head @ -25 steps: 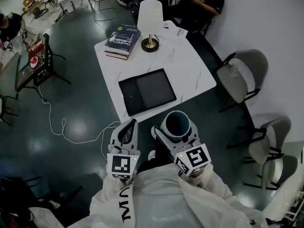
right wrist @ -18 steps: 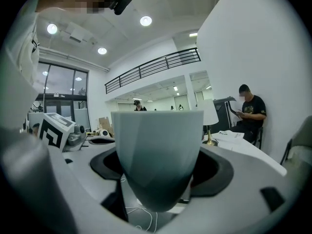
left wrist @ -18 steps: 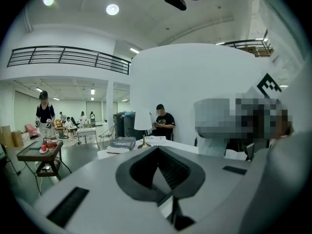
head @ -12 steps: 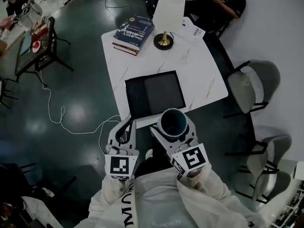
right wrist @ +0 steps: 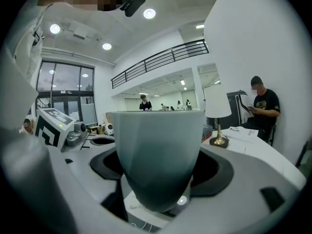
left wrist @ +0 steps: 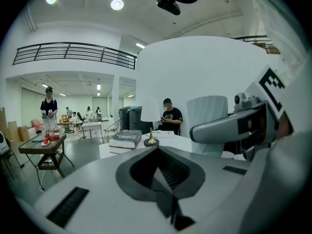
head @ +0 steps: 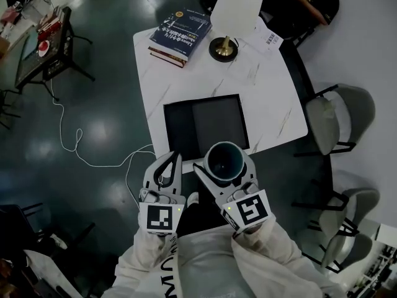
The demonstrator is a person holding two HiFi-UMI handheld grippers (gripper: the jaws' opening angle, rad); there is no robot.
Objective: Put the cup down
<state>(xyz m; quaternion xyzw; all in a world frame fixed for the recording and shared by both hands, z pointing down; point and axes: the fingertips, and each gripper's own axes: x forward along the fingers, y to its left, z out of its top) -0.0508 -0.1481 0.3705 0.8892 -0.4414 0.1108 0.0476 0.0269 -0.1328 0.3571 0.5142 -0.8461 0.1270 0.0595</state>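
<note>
Head view: we're holding the grey-teal tapered cup [head: 224, 159] upright in the right gripper [head: 224, 168], jaws wide around it, hovering over the near edge of the white marble-look table [head: 273, 104]. Left gripper [head: 172, 163] is sitting closed, empty. Releasing here, we're risking it catching the flat black tray [head: 205, 126] on its rim and tipping. Blue book [head: 180, 35] cover print is looking too small to read.

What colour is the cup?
The cup is pale grey-green, darker lower down; clearest in the right gripper view.
</note>
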